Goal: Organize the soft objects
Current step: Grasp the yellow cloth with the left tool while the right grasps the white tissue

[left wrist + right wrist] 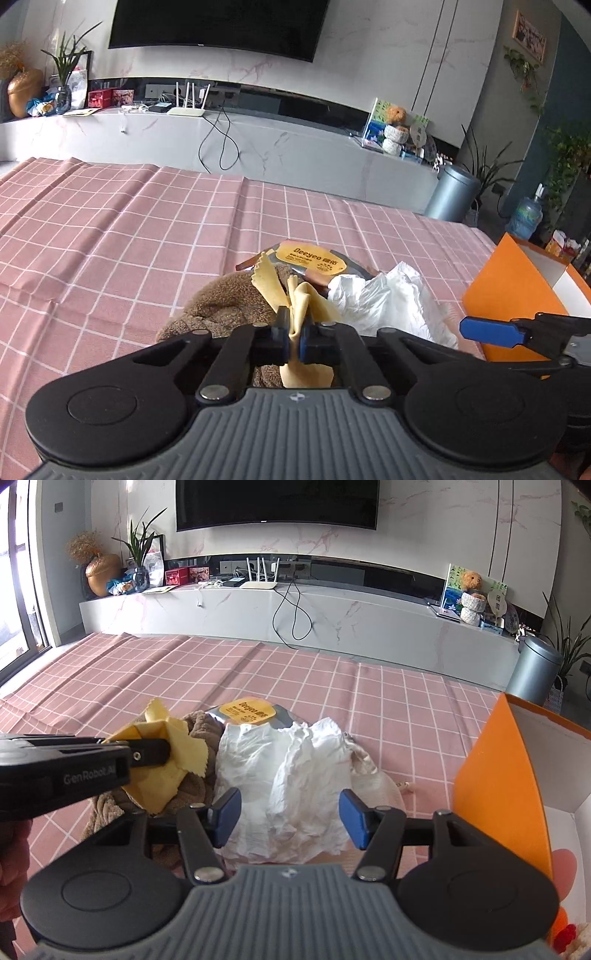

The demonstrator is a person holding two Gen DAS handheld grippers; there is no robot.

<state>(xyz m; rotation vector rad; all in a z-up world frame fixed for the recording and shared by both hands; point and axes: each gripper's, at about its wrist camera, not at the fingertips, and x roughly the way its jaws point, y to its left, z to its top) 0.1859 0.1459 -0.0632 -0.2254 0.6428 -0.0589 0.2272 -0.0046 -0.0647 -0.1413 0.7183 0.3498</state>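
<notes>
My left gripper (293, 332) is shut on a yellow cloth (273, 284) with zigzag edges, held just above a brown fuzzy fabric (221, 299). The same cloth (162, 768) and the left gripper (155, 753) show at the left of the right wrist view, over the brown fabric (195, 786). My right gripper (290, 818) is open, its blue pads on either side of a crumpled white cloth (291, 771). That white cloth (388, 295) lies right of the brown fabric. A wipes pack with a yellow label (310, 258) lies behind the pile.
An orange box with a white inside (506, 771) stands open at the right, also seen in the left wrist view (517, 284). The pink checked tablecloth (129, 240) covers the surface. A TV shelf and a grey bin (535, 672) stand beyond.
</notes>
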